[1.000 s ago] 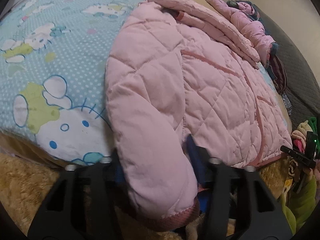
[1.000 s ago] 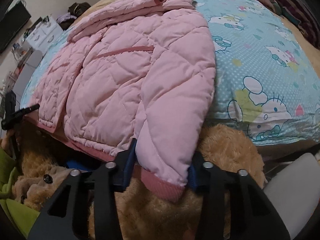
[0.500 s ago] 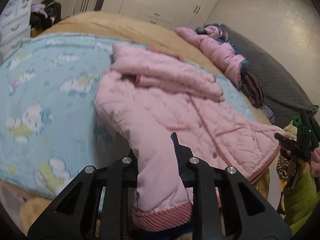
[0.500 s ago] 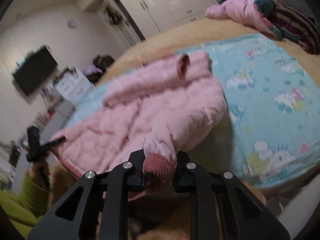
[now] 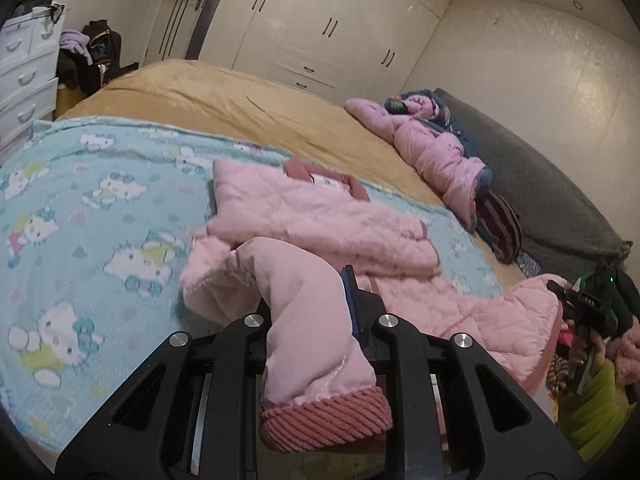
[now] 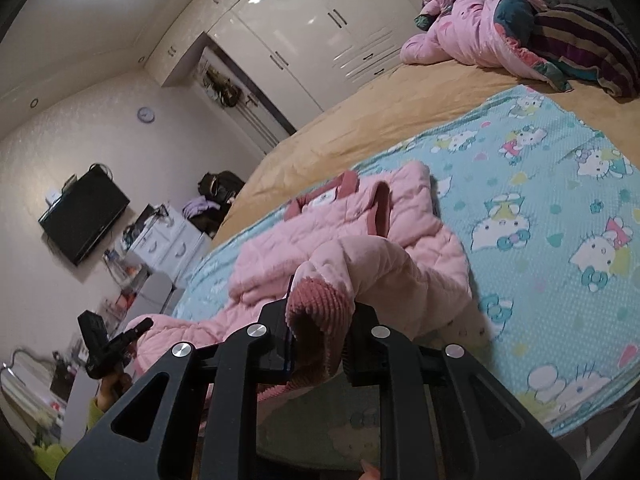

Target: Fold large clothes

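The pink jacket [image 5: 320, 216] lies mid-frame on the blue cartoon blanket [image 5: 100, 208] covering the bed [image 5: 240, 96]; the left claw [image 5: 310, 320] grips one sleeve near its ribbed cuff, the right claw [image 6: 320, 320] clamps the other cuff

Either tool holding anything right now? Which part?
Both. The left tool is shut on one sleeve of the pink quilted jacket, just above its ribbed cuff; the right tool is shut on the other sleeve's cuff.
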Demonstrator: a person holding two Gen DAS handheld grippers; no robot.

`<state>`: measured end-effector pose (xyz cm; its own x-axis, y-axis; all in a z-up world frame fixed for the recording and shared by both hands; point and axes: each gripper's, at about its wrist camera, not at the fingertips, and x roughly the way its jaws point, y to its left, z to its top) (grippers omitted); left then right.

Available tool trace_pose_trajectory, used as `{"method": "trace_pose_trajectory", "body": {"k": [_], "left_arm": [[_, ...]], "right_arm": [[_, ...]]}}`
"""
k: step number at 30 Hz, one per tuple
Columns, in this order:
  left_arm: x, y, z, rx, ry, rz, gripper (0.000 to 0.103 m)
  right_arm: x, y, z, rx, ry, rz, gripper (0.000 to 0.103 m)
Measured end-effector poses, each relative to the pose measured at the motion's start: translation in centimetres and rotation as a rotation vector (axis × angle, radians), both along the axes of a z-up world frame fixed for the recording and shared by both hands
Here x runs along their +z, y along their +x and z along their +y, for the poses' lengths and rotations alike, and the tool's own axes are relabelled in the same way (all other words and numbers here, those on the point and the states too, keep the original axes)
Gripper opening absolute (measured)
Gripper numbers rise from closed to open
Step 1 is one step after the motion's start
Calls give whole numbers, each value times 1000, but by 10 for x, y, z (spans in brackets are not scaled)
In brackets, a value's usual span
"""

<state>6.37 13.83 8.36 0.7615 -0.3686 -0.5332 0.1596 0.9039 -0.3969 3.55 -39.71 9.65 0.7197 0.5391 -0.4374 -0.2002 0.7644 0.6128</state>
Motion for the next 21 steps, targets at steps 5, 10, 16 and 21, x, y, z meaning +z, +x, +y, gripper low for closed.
{"method": "trace_pose_trajectory", "body": {"k": [5,10,16,21], "left_arm": [[10,19,2,9,-5,-13,13],[18,36,2,17,6,-22,13],[25,54,4,33,13,-28,13],[27,70,9,45,17,-30,13]], "right_arm": [[6,18,-1,-30,9,-5,16],[13,36,0,-53,17,-14,16],[21,60,0,-79,10,-23,16],[24,78,-1,-97,12,-23,16]]}}
